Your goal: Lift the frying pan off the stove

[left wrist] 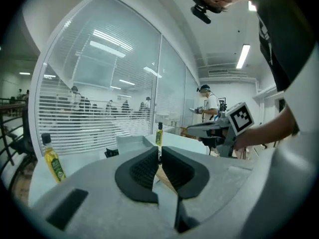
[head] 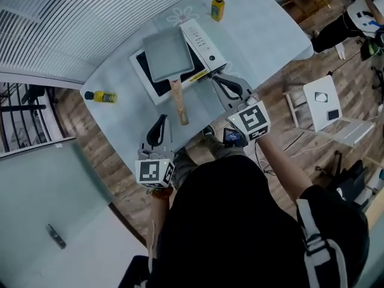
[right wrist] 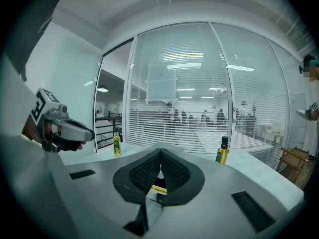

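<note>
Grey square frying pan (head: 168, 54) sits on the white stove (head: 207, 47). Its wooden handle (head: 178, 101) points to 6 o'clock, between the left gripper (head: 159, 125) and right gripper (head: 225, 84). Both grippers have jaws pressed together, holding nothing.

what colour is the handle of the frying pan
The handle is light wooden brown, clearest in the head view.

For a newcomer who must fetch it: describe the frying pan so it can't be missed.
On the pale table sits a white stove with a black top. The frying pan lies on that stove: grey and rectangular, with a wooden handle pointing toward the person, unlike the two small yellow bottles nearby.
</note>
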